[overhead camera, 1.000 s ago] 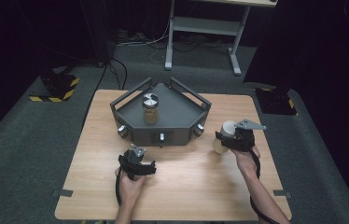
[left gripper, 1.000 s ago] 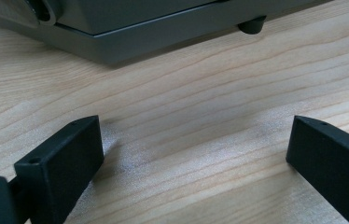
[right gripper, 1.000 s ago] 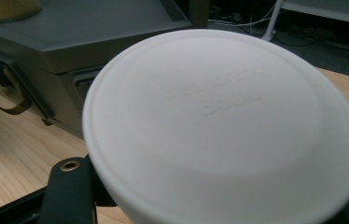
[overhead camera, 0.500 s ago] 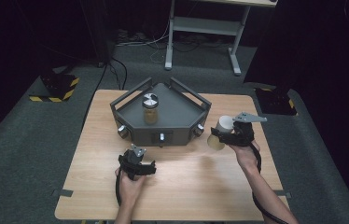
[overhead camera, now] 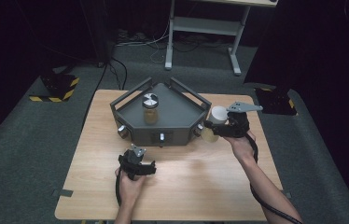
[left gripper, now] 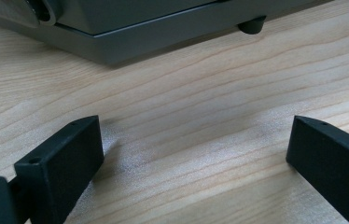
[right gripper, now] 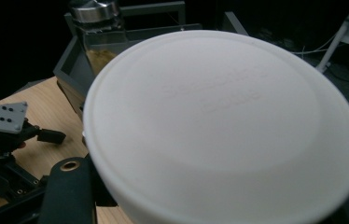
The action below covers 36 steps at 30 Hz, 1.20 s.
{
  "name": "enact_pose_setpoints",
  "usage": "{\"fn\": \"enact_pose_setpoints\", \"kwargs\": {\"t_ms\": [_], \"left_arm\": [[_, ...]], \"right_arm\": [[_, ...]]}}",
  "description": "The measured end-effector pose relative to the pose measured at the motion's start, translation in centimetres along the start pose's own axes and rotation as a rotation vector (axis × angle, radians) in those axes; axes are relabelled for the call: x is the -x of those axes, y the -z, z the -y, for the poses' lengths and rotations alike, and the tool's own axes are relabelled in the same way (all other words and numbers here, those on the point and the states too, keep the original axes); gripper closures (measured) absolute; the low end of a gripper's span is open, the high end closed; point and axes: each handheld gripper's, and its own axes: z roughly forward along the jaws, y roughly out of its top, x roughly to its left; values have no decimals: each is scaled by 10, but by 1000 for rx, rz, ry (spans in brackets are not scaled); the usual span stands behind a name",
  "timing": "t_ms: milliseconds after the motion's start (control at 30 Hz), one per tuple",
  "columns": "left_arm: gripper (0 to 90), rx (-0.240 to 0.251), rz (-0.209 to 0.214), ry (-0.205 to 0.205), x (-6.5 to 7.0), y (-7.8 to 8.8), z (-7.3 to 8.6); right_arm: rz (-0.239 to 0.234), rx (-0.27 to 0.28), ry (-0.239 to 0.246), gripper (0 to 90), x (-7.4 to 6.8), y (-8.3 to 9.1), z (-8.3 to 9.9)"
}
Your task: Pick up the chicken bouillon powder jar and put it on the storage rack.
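While the big light wooden table [overhead camera: 200,186] is taking up most of the scene, the dark grey angular metal tray with raised rails [overhead camera: 182,109] is sitting toward its far side, and a glass jar with a silver metal lid and tan contents [overhead camera: 150,108] is standing upright inside it. Off the tray's right corner, the right gripper [overhead camera: 219,125] is holding a white-lidded jar with a tan body [overhead camera: 213,122] up off the table, jaws clamped on it; in the right gripper view that round white lid [right gripper: 224,121] is sitting right in front of the camera. Down near the front, the left gripper [overhead camera: 137,163] is resting low over bare wood, just short of the tray's front wall, jaws spread wide with nothing between them.
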Motion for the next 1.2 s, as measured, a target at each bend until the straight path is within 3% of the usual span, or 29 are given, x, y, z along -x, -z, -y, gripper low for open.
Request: {"fn": "enact_pose_setpoints", "kwargs": {"t_ms": [667, 1200], "left_arm": [[37, 0, 0, 0, 0, 0, 0], [37, 0, 0, -1, 0, 0, 0]], "right_arm": [[-53, 9, 55, 349, -6, -17, -47], [-31, -10, 53, 349, -11, -49, -73]]}}
